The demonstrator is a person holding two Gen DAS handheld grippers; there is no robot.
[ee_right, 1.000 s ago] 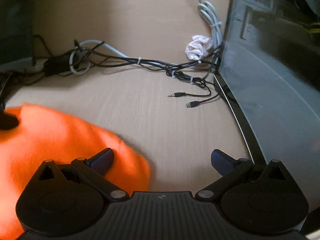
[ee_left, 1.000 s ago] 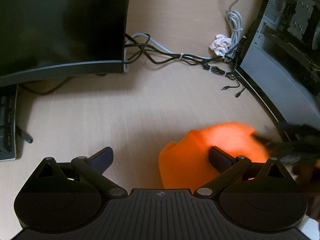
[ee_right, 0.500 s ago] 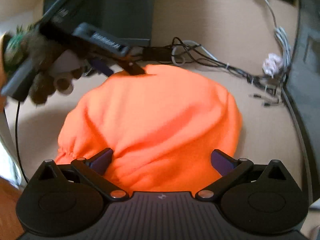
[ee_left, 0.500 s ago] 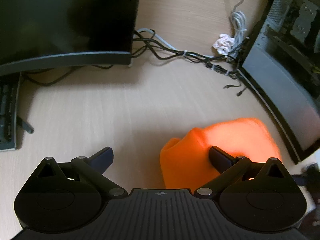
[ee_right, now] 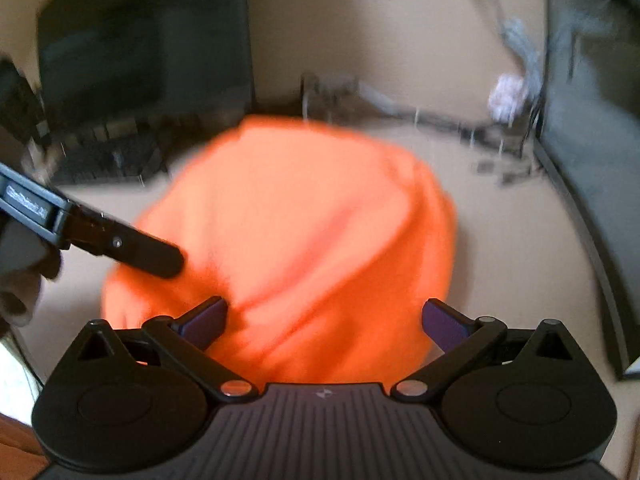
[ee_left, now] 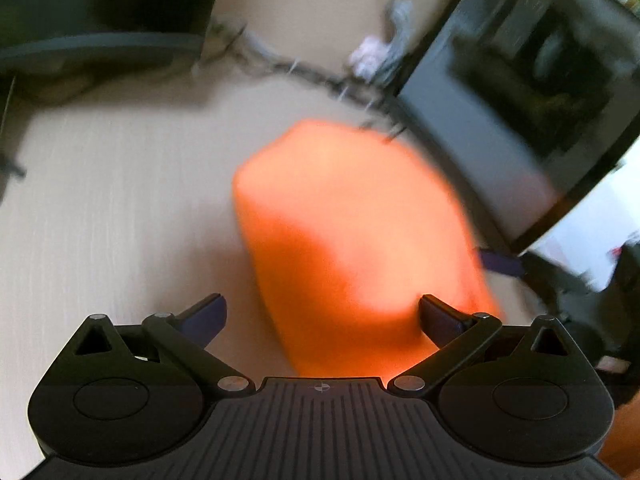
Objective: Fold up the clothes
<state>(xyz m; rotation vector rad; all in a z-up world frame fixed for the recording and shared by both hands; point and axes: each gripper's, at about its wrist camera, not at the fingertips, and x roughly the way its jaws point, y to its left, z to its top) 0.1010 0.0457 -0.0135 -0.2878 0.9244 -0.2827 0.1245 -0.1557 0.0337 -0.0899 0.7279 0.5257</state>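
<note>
An orange garment (ee_left: 352,236) lies bunched on the light wooden desk (ee_left: 120,208); it also fills the middle of the right wrist view (ee_right: 304,240). My left gripper (ee_left: 322,316) is open above its near edge, with the right finger against the cloth. My right gripper (ee_right: 324,318) is open over the garment's near side, and the cloth lies between its fingers. The left gripper also shows in the right wrist view (ee_right: 132,248), at the garment's left edge. Both views are blurred.
A dark monitor (ee_left: 100,8) stands at the back left and a computer case (ee_left: 520,92) at the right. Tangled cables (ee_left: 304,68) and a crumpled white tissue (ee_left: 370,58) lie along the back. A keyboard (ee_right: 108,156) sits behind the garment's left.
Both grippers have pulled back and up from the garment, so more of it shows in each view. The garment now lies in a rounder heap. Both stay open.
</note>
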